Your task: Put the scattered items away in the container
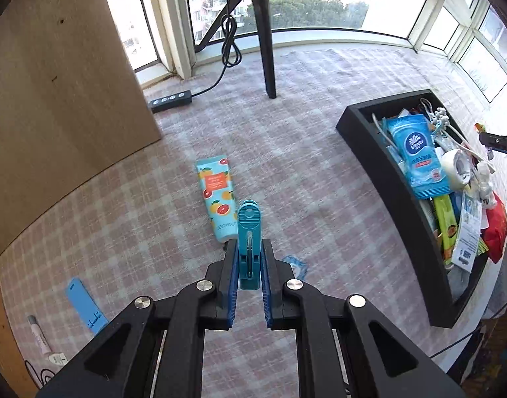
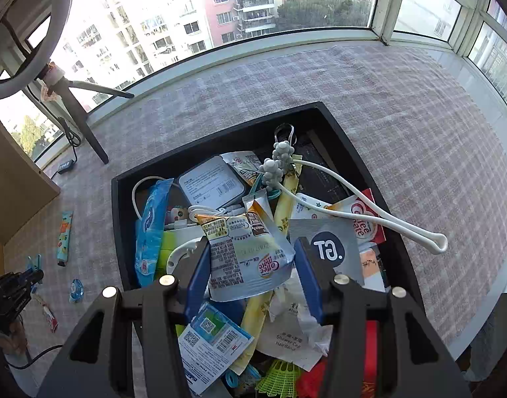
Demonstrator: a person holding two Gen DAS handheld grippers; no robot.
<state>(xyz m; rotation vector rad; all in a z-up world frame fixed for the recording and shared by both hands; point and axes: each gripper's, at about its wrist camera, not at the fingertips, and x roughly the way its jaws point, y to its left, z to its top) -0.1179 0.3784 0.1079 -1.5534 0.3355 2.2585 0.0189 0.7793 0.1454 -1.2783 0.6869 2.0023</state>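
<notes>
We have the left tongs point(image 1: 249, 265) clamped on a teal clothes peg point(image 1: 249, 245), pads pressing both its flanks, peg standing upright between them and poking out past the tips. It looks clear of the checked cloth on the worktop point(image 1: 319, 172), though we can't be sure from the wrist view. So the step in hand, as we read it: pick done, carry to the black container point(image 1: 386, 179) about to start.

The container sits well off to the right in the left view, already heaped with packets, a blue wipes pack point(image 1: 415, 156) on top. Our right tongs point(image 2: 251, 265) hang over it with pads apart; a Coffee-mate sachet point(image 2: 250, 258) lies in the gap below, no pad pressing on it that we can see.

Next move, our call: swing the peg right, over the near rim, lower onto the pile, then let go. The right tongs occupy the middle, so we'd aim for a free spot or pull them back first.

Still out on the cloth: fruit-print tube point(image 1: 217, 195) just beyond the peg, blue flat card point(image 1: 86, 305), a small clear-blue wrapper point(image 1: 294, 265), a pale stick point(image 1: 37, 335) at the left edge.
</notes>
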